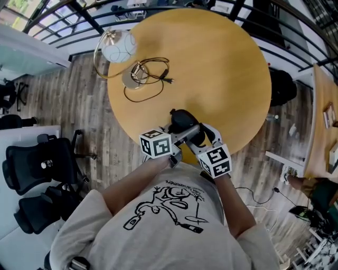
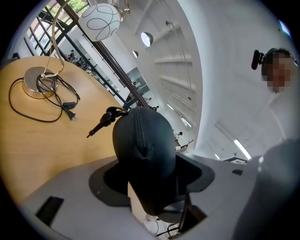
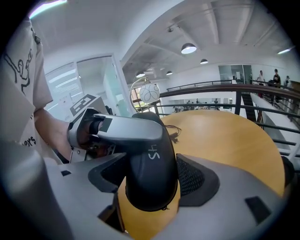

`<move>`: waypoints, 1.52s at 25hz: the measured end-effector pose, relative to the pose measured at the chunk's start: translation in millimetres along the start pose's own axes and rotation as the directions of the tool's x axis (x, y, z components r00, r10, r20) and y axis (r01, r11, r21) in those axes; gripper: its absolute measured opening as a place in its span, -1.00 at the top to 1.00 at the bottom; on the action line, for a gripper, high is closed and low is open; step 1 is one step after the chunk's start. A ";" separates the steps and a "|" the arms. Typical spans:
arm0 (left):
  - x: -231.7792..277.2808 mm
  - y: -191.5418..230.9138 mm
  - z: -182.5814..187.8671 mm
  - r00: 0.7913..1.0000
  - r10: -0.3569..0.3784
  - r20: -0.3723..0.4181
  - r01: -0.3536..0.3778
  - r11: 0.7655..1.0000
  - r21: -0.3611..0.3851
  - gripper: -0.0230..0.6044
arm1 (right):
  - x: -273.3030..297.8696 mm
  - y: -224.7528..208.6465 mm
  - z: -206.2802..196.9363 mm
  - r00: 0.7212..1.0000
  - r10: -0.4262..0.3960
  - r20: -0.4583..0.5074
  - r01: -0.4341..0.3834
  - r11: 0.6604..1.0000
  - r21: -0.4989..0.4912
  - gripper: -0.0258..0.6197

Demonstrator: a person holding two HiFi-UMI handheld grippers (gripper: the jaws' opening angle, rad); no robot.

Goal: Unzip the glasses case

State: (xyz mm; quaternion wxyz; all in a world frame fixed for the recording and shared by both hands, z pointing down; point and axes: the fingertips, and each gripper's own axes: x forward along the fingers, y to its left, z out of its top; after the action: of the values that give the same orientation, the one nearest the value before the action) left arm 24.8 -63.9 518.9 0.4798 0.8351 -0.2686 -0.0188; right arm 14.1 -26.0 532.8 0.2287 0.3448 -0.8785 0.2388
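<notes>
The black glasses case [image 1: 184, 121] is held up over the near edge of the round wooden table [image 1: 211, 63]. My right gripper [image 1: 199, 141] is shut across it; in the right gripper view the case [image 3: 150, 178] fills the gap between the pads of that gripper [image 3: 151, 185]. My left gripper [image 1: 182, 134] comes in from the left, one grey finger [image 3: 126, 129] lying over the top of the case. In the left gripper view the case [image 2: 140, 145] stands end-on between the wide jaws of this gripper [image 2: 146, 176], its zip seam facing me and a black pull [image 2: 104, 121] sticking out left.
A lamp with a white globe [image 1: 119, 46], round base [image 1: 133, 76] and black cable [image 1: 150, 84] stands at the table's far left. Black office chairs [image 1: 37, 169] are on the floor to the left. A railing [image 1: 174, 8] runs behind the table.
</notes>
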 end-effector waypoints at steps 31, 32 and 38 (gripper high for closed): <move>-34.1 -6.9 39.4 0.995 -0.101 0.013 0.101 0.990 -0.098 0.16 | -16.9 4.1 -25.3 0.981 -0.021 -0.193 -0.087 0.843 -0.532 0.85; -34.0 -7.4 37.6 0.994 -0.105 -0.001 0.105 0.990 -0.093 0.17 | -17.2 4.0 -26.6 0.980 -0.025 -0.200 -0.089 0.837 -0.540 0.85; -33.5 -13.8 26.0 0.990 -0.120 -0.080 0.117 0.992 -0.043 0.21 | -18.9 8.0 -37.6 0.970 -0.043 -0.239 -0.109 0.804 -0.585 0.85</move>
State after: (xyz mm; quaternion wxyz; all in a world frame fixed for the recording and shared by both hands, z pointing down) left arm -5.4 -63.4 486.2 0.5043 0.8403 -0.1980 -0.0176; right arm 29.7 10.3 549.3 0.4252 0.2090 -0.8806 -0.0042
